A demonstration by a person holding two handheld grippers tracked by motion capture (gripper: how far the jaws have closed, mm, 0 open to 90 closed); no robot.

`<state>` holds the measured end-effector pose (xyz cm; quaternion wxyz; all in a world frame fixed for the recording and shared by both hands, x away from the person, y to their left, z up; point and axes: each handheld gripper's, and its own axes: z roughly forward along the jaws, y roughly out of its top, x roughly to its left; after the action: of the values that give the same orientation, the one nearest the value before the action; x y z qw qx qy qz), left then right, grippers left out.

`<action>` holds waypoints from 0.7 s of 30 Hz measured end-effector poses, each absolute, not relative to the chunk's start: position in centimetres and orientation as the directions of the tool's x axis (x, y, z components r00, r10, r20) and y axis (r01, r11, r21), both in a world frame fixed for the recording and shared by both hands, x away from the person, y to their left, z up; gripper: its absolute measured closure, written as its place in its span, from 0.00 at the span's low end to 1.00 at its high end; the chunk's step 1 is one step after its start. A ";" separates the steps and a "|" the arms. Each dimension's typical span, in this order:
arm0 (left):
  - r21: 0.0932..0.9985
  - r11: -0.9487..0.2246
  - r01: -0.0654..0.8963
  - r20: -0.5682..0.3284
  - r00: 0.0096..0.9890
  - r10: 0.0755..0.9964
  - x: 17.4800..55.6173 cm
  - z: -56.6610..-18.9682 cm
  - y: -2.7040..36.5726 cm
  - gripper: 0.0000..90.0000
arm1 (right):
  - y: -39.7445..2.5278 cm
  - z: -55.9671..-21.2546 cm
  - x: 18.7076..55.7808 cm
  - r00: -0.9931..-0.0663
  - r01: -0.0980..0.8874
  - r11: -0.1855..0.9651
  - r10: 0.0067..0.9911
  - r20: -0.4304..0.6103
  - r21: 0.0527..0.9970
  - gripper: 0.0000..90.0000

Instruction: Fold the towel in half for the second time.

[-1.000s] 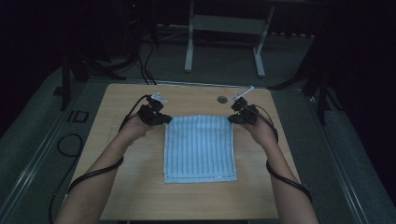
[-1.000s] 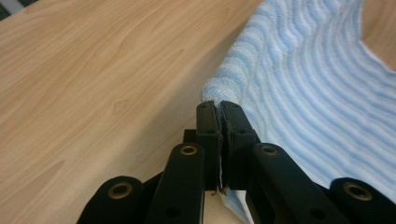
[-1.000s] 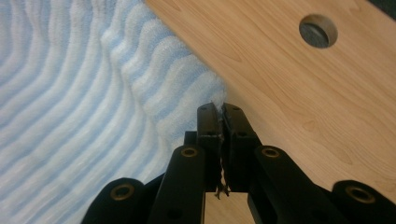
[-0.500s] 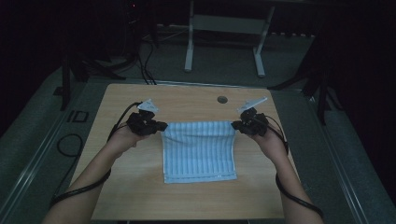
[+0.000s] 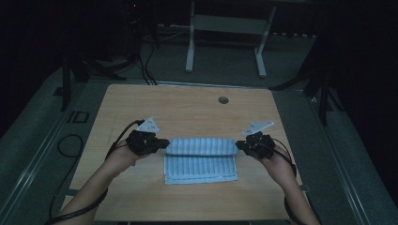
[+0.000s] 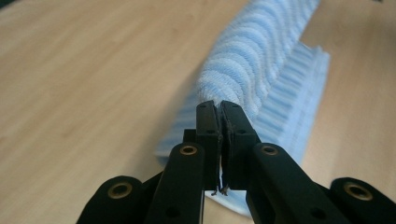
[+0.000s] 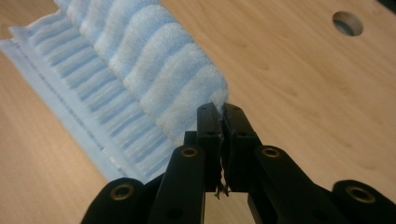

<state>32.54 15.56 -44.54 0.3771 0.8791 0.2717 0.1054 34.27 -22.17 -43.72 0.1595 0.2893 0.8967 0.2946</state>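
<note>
Dim, murky high view; both gripper views bright, backgrounds softly blurred.

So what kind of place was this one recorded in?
Probably a lab or recording studio, not a home: a bare wooden table with a cable hole, dark surroundings, loose floor cables, and a metal stand behind.

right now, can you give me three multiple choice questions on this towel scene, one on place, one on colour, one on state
1. Where is the round hole in the table?
A. beyond the towel, toward the far edge
B. under the towel
C. at the near edge

2. What colour is the towel?
A. red
B. light blue with stripes
C. plain black

3. What state are the left gripper and right gripper in?
A. both open above the towel
B. one open, one shut
C. both shut on towel corners

Answers: 1 A, the hole lies past the towel; 2 B, pale blue ribs show; 3 C, each gripper's jaws pinch cloth.
</note>
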 end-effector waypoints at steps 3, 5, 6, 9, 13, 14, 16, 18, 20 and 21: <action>0.724 -0.562 0.400 -0.045 0.841 0.540 31.9 -45.0 15.4 0.96 | -22.4 -44.2 33.7 -0.781 0.429 0.655 0.615 -0.110 0.622 0.96; 0.708 -0.583 0.399 -0.058 0.855 0.516 31.1 -46.0 15.1 0.96 | -23.0 -45.0 32.8 -0.781 0.443 0.641 0.619 -0.080 0.627 0.96; 0.700 -0.588 0.405 -0.070 0.858 0.508 30.8 -46.4 15.1 0.96 | -23.3 -45.2 32.7 -0.782 0.449 0.634 0.620 -0.067 0.630 0.96; 0.692 -0.596 0.407 -0.080 0.864 0.497 30.2 -47.0 14.9 0.96 | -23.7 -46.1 32.0 -0.781 0.464 0.626 0.623 -0.043 0.627 0.96; 0.665 -0.618 0.418 -0.103 0.872 0.479 29.4 -48.8 14.5 0.96 | -23.7 -48.3 30.6 -0.783 0.495 0.637 0.622 -0.015 0.591 0.96; 0.662 -0.618 0.424 -0.107 0.870 0.482 29.2 -49.3 14.5 0.96 | -23.7 -48.6 30.4 -0.785 0.500 0.636 0.620 -0.003 0.588 0.96; 0.648 -0.624 0.436 -0.121 0.869 0.480 29.0 -50.0 14.5 0.96 | -23.6 -49.4 29.9 -0.787 0.507 0.640 0.617 0.006 0.577 0.95; 0.633 -0.632 0.446 -0.127 0.866 0.484 28.8 -50.7 14.6 0.96 | -23.6 -50.1 29.6 -0.789 0.514 0.644 0.614 0.018 0.566 0.95; 0.625 -0.636 0.453 -0.128 0.863 0.489 28.7 -51.3 14.7 0.96 | -23.6 -50.6 29.4 -0.789 0.519 0.647 0.614 0.023 0.558 0.95; 0.620 -0.639 0.455 -0.132 0.863 0.487 28.6 -51.5 14.7 0.96 | -23.6 -50.8 29.3 -0.789 0.522 0.648 0.614 0.025 0.555 0.95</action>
<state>28.57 14.72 -51.52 0.3360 0.9048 0.2605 0.0237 29.29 -23.62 -50.76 0.0826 0.3142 0.9039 0.2782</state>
